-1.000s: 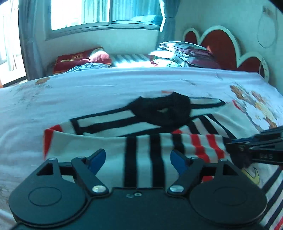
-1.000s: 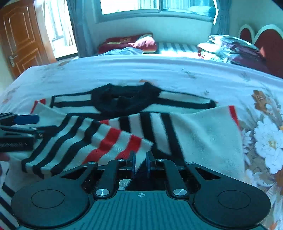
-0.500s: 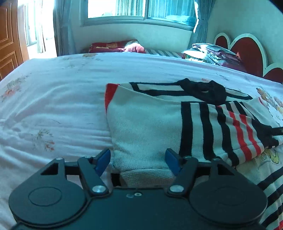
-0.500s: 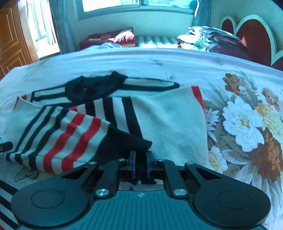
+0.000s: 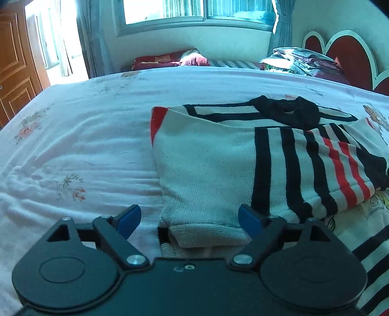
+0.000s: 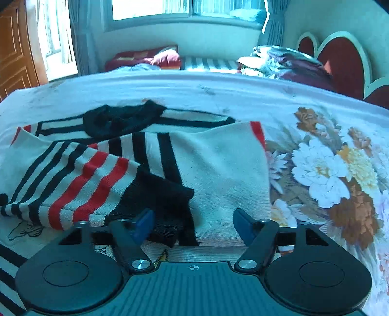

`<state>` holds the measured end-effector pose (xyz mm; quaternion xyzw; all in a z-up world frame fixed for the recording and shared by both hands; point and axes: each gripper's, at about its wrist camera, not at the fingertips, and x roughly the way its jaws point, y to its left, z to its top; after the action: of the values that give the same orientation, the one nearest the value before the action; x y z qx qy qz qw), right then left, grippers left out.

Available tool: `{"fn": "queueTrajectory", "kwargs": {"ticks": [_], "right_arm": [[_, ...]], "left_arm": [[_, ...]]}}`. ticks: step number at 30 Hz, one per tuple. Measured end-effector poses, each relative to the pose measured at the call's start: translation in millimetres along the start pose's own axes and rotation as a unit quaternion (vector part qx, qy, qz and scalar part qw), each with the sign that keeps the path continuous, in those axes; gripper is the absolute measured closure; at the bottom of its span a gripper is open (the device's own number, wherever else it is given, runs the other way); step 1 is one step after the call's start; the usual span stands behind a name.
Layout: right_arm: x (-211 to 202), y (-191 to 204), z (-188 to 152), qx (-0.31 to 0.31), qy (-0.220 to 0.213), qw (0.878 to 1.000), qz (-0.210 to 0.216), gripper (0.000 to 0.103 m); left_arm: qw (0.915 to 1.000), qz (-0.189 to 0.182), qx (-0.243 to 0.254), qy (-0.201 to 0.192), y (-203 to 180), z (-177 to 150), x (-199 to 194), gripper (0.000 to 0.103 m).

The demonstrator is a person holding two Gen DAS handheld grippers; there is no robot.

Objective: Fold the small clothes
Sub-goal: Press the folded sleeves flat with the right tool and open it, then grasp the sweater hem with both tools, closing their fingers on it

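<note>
Left wrist view: left gripper [image 5: 186, 218] low over the bed, jaws spread wide after just opening further, blue pads clear of the cloth; ribbed hem of the sweater [image 5: 218, 167] lying loose between them, not pinched.
Right wrist view: right gripper [image 6: 193, 222] jaws just parted from a tight close, now standing wide; black cuff [image 6: 160, 201] of the folded-in sleeve lying between the pads, free of both.
Sweater: small white knit with black and red stripes, spread on the bedsheet [image 5: 80, 136]; both sides folded inward over the middle, striped sleeve [image 6: 73, 177] laid across the front, black collar [image 5: 289, 111] at the far end.
Bedsheet: pale, small flower sprigs on the left, large flower print [image 6: 323, 170] just beside the sweater's right edge.
Background: headboard [image 5: 340, 51] with heart shapes, pile of bedding [image 5: 301, 60] below it, window [image 5: 194, 12] above.
</note>
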<state>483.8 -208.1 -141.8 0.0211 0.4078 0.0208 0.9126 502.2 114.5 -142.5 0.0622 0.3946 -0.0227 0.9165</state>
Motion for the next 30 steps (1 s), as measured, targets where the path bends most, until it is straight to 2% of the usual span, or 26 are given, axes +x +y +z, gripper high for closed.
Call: {"fn": "queueTrajectory", "kwargs": {"ticks": [7,14,22,25,27,28,30], "right_arm": [[-35.5,-24.6,-22.6,0.022,-0.008,0.999,0.032,0.031],[-52.1,-39.0,-45.0,0.023,-0.007,0.999,0.043,0.031],[-84.5,-55.3,-73.8,0.011,-0.005,0.999,0.051,0.031],[-102.3,-68.6,-94.3,0.015,0.002,0.998,0.066,0.032],[-111.8,-77.4,-110.6,0.03,0.012,0.996,0.083,0.047],[-115.5,-81.6,-119.0,0.043,0.018,0.994,0.095,0.053],[-122.2,-88.2,-134.5,0.066,0.026,0.991,0.114,0.054]], "left_arm": [[0.9998,0.013,0.017,-0.003,-29.0,-10.9,-30.0,0.011],[0.9995,0.019,0.024,-0.002,-53.2,-27.5,-51.5,0.011],[0.9988,0.034,0.018,0.029,-47.9,-64.9,-69.7,0.011],[0.999,0.029,-0.008,0.033,-34.1,-83.5,-88.2,0.015],[0.9989,0.015,-0.029,0.034,-26.0,-95.1,-102.6,0.03],[0.9985,0.011,-0.04,0.034,-22.7,-100.7,-109.6,0.031],[0.9974,0.0,-0.061,0.039,-17.1,-111.3,-120.4,0.031]]}}
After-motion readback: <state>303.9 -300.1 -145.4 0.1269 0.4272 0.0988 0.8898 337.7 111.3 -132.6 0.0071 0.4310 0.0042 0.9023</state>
